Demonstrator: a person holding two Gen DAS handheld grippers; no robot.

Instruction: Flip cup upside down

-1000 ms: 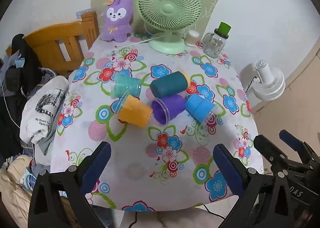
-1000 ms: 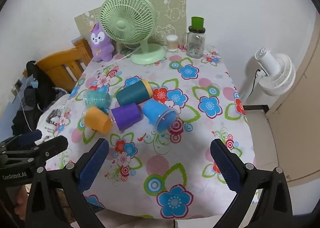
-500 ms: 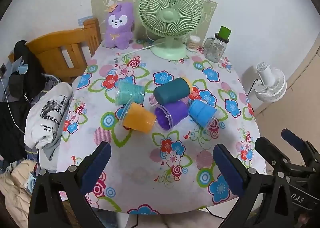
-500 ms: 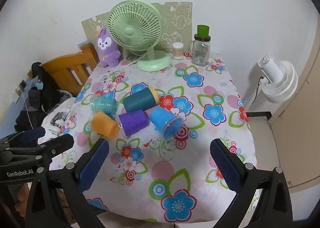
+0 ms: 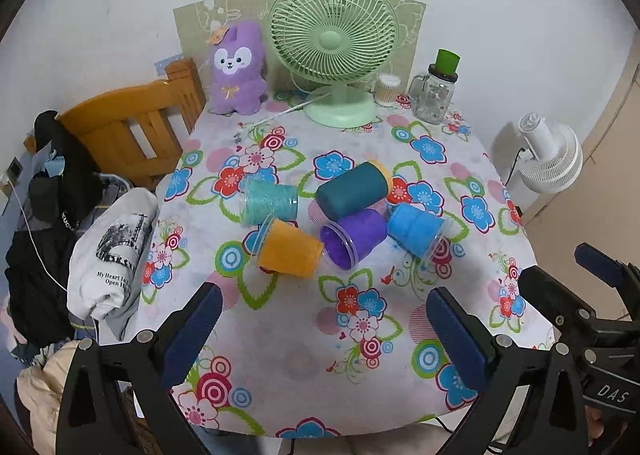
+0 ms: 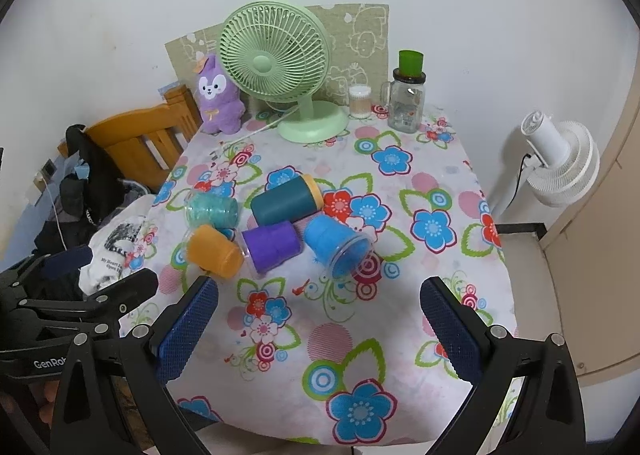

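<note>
Several cups lie on their sides in a cluster mid-table: an orange cup [image 5: 289,249] [image 6: 214,251], a purple cup [image 5: 354,237] [image 6: 272,245], a blue cup [image 5: 416,229] [image 6: 336,245], a dark teal cup [image 5: 352,189] [image 6: 286,203] and a light teal cup [image 5: 269,201] [image 6: 212,209]. My left gripper [image 5: 324,335] is open and empty, held above the table's near edge. My right gripper [image 6: 320,331] is open and empty, also near the front edge. Each gripper shows at the side of the other's view.
A green desk fan [image 5: 334,51], a purple plush toy [image 5: 238,67], a glass jar [image 5: 436,93] and a small cotton-swab tub [image 5: 386,89] stand at the table's back. A wooden chair [image 5: 128,131] with clothes is left. A white floor fan [image 5: 550,157] is right.
Both grippers have pulled back and risen a little, so the table and cups appear slightly farther away. The cups have not moved. Both grippers stay open.
</note>
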